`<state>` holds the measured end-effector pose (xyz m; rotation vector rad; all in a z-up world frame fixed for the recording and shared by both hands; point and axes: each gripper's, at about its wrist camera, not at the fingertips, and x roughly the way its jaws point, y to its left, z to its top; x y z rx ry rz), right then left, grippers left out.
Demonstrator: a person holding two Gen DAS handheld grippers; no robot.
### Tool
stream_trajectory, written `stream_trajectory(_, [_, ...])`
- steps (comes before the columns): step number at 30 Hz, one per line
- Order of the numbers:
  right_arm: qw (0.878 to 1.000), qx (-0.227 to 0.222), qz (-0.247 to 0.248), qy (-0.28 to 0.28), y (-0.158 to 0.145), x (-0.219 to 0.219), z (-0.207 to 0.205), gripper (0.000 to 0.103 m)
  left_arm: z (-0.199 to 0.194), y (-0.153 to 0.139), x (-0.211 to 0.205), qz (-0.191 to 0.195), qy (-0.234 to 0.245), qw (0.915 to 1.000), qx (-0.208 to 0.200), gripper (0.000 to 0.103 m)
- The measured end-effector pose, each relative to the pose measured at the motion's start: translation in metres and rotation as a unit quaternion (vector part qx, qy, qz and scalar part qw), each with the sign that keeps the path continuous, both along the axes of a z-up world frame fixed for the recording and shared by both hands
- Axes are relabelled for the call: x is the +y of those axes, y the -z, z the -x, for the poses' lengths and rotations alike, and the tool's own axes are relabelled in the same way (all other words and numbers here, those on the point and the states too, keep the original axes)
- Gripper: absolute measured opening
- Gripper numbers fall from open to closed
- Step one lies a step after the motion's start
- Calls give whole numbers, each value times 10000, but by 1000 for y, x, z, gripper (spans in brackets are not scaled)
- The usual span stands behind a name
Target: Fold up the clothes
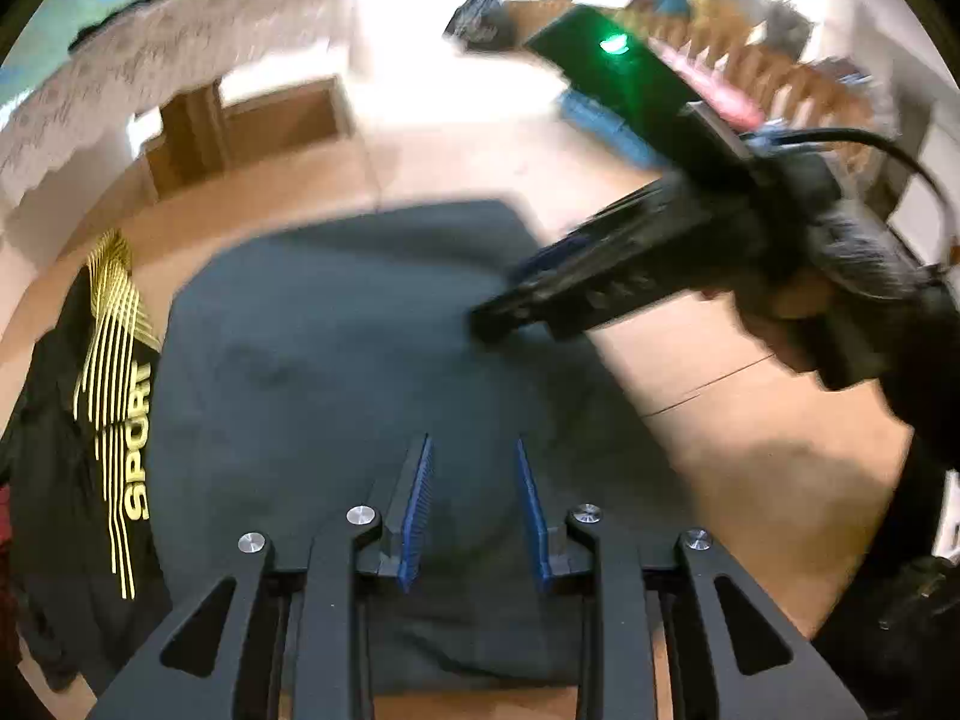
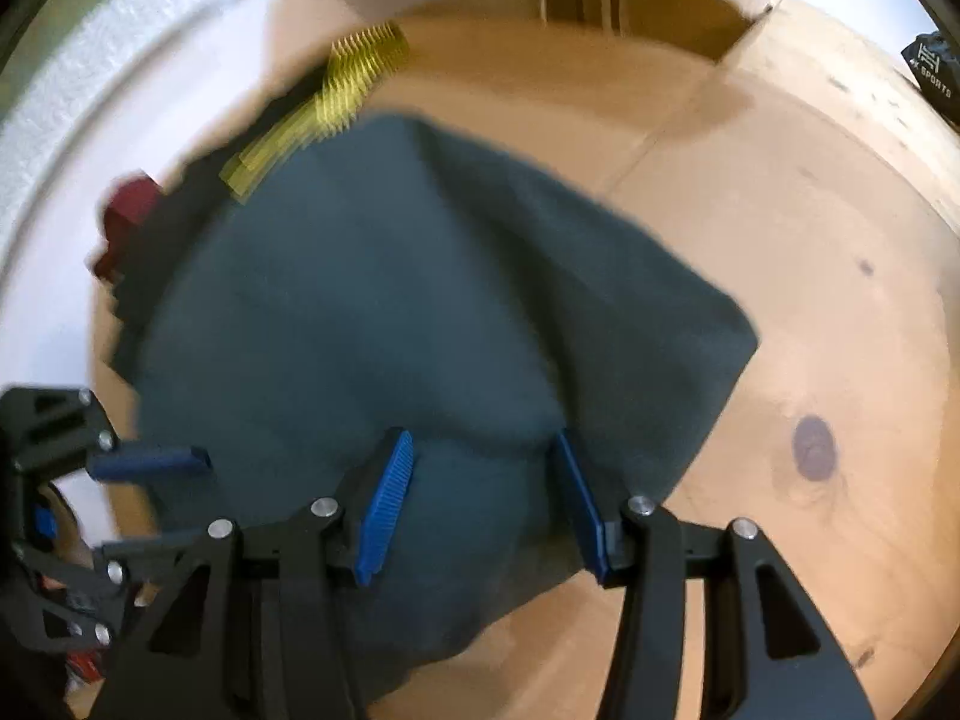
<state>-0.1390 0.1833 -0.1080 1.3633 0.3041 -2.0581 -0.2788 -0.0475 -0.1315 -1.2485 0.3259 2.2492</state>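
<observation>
- A dark teal cloth (image 1: 360, 360) lies spread flat on the wooden table (image 1: 750, 450), folded into a rough rectangle with one corner toward the far edge.
- The left gripper (image 1: 474, 510) hangs above the near part of the cloth, its blue pads (image 1: 414, 516) spread apart with nothing between them.
- The right gripper (image 2: 486, 504) is also over the cloth, blue pads (image 2: 387, 510) held wide; the fabric bulges up between them, but I cannot tell whether they touch it.
- From the left camera the right gripper (image 1: 498, 315) comes in blurred from the right, tips low over the cloth's right edge.
- A black shirt (image 1: 78, 420) with yellow stripes and the word SPORT lies just beside the cloth on its left, partly tucked under it.
- Something dark red (image 2: 129, 222) sits at the table edge beyond the black shirt.
</observation>
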Motion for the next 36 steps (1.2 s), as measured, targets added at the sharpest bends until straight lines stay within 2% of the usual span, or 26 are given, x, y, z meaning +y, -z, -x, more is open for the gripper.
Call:
stream_trajectory(1, [9994,196,-207,-181,1,-8,-4,50,2,10,0,113,20,9999,-119,26])
stream_trajectory(4, [9996,170,60,-201,-11,-12,1,49,-2,17,-5,236,60,9996,-160,26])
stream_trajectory(8, [9990,175,358,-223,-26,-19,7,49,-3,-11,-35,-40,-438,9988,223,28])
stream_trajectory(11, [9978,581,-232,-239,-17,-39,21,49,15,-11,-60,32,-1043,9941,298,28])
stream_trajectory(14, [9964,527,-589,-322,5,-52,33,50,24,12,-67,498,-1426,9881,286,30])
stream_trajectory(16, [9942,680,-717,-412,9,-62,34,50,20,18,-73,394,-1425,9888,227,30])
stream_trajectory(18, [9926,728,-861,-448,9,-69,37,51,16,19,-71,466,-1360,9892,291,29])
stream_trajectory(20, [9924,646,-954,-426,5,-73,41,50,15,14,-73,274,-1362,9902,158,29])
stream_trajectory(22, [9954,641,-667,-267,-9,-67,40,50,16,2,-83,-27,-1437,9895,176,31])
stream_trajectory(24, [9982,539,-185,-173,-19,-56,29,50,21,-6,-89,-166,-1579,9870,244,35])
stream_trajectory(27, [9986,480,-80,-214,-16,-50,0,51,40,-1,-93,-199,-1651,9859,183,35])
stream_trajectory(29, [9960,730,-383,-335,-7,-61,-11,51,47,11,-88,109,-1617,9867,132,38])
stream_trajectory(30, [9938,858,-566,-434,0,-67,-20,51,50,18,-89,183,-1618,9866,110,44])
stream_trajectory(33, [9794,1153,-1426,-850,22,-84,-23,57,49,23,-94,-68,-1661,9861,-45,44])
stream_trajectory(36, [9738,1151,-1653,-1053,23,-95,-13,58,42,26,-94,-227,-1707,9850,-103,46])
